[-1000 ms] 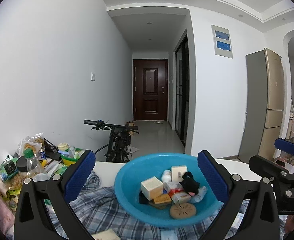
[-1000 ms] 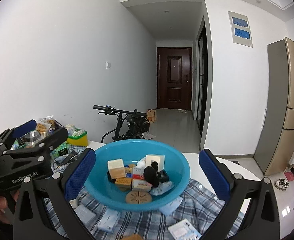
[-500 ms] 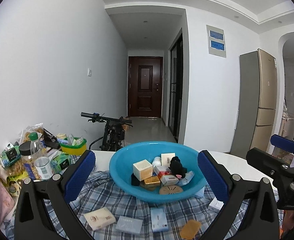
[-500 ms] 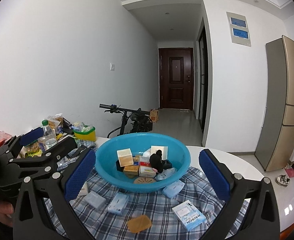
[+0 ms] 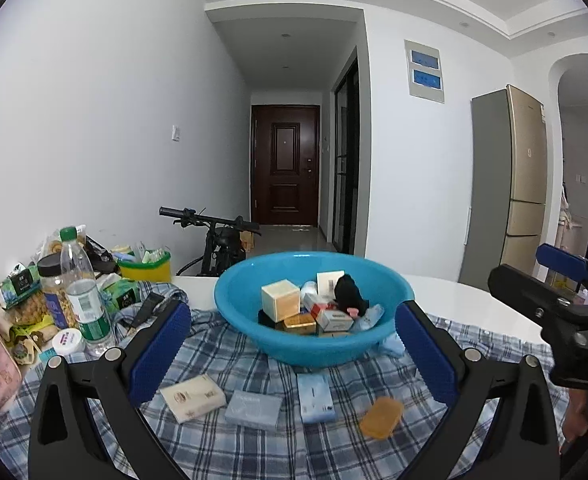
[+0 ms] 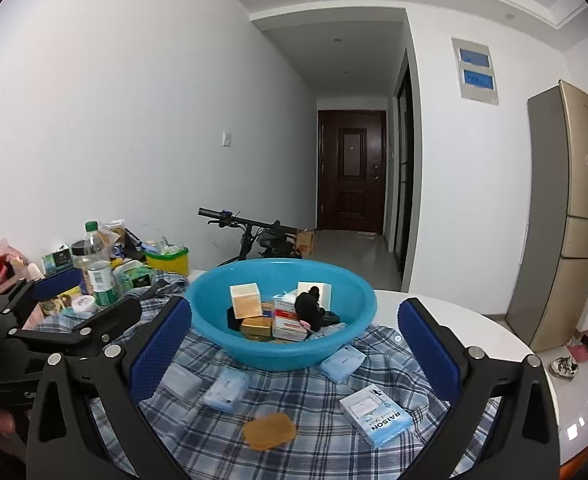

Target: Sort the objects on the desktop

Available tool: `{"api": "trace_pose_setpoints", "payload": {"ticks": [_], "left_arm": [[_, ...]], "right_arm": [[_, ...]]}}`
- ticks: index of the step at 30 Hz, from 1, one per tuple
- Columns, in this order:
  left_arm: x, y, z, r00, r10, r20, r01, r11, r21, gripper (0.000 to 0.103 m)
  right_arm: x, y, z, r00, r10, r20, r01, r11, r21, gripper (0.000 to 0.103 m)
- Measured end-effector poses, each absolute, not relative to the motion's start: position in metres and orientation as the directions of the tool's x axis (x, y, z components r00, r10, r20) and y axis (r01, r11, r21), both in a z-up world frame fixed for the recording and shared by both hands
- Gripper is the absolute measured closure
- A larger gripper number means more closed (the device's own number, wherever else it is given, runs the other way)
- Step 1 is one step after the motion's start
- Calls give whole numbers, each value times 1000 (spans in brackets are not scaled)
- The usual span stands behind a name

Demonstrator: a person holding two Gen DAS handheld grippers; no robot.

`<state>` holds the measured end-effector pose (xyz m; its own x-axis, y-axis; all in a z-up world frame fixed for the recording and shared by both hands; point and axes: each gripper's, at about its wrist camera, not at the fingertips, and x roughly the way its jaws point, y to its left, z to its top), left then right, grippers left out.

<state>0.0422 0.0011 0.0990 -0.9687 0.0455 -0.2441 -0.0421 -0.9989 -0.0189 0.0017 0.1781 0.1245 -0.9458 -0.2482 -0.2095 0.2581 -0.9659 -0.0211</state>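
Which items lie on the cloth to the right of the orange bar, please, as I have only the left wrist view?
Observer: A white and blue box printed RAISON lies flat on the checked cloth, just right of the orange bar.
Operator: Thank you. Is the right claw holding anything?
Observer: No. The right claw is open and empty, with the blue bowl seen between its fingers.
Operator: Is there anything on the floor on that side?
Observer: Yes, a shoe lies on the floor beyond the table edge, near the fridge.
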Motion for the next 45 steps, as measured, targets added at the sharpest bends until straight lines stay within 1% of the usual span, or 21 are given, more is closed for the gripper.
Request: {"api": "trace_pose_setpoints", "payload": {"ticks": [3,6,11,16,18,19,23,28,33,36,39,45], "left_arm": [[41,3,82,-965,75,-250,-68,-997,-35,0],[39,5,64,-970,60,-237,-52,-998,-37,0],[33,6,38,-971,73,-228,-59,-996,-68,0],[36,7,28,-984,34,-172,-27,-999,-43,0],[37,9,23,-990,-2,-140,2,-1000,-4,0],[36,10,22,-990,-6,-138,5,-1000,7,0],[30,10,14,-988,-1,-155,-1,-1000,15,0],[23,6,11,-982,20,-190,-18,-1000,-12,0],[3,-8,2,-959,9,-285,16,-996,-83,0],[4,-2,1,-961,3,-277,13,-998,-56,0],[1,5,-1,-955,12,-295,-4,-1000,-29,0],[2,2,0,-956,14,-292,-4,-999,-37,0]], "right_arm": [[0,185,106,-943,-266,-198,268,-963,17,0],[-3,193,88,-947,-263,-183,257,-965,55,0],[-8,195,60,-965,-200,-170,200,-980,17,0],[-8,195,45,-968,-196,-157,197,-980,11,0],[-9,192,42,-969,-191,-155,194,-981,-2,0],[-10,191,40,-970,-189,-156,192,-981,-7,0],[-12,189,35,-969,-188,-159,193,-981,-14,0],[-17,192,32,-969,-166,-183,170,-985,-5,0],[-36,191,25,-948,-141,-286,150,-989,-8,0],[-37,188,24,-943,-140,-300,153,-988,-21,0],[-36,188,23,-944,-140,-300,154,-988,-24,0],[-37,191,23,-944,-140,-299,150,-989,-8,0]]}}
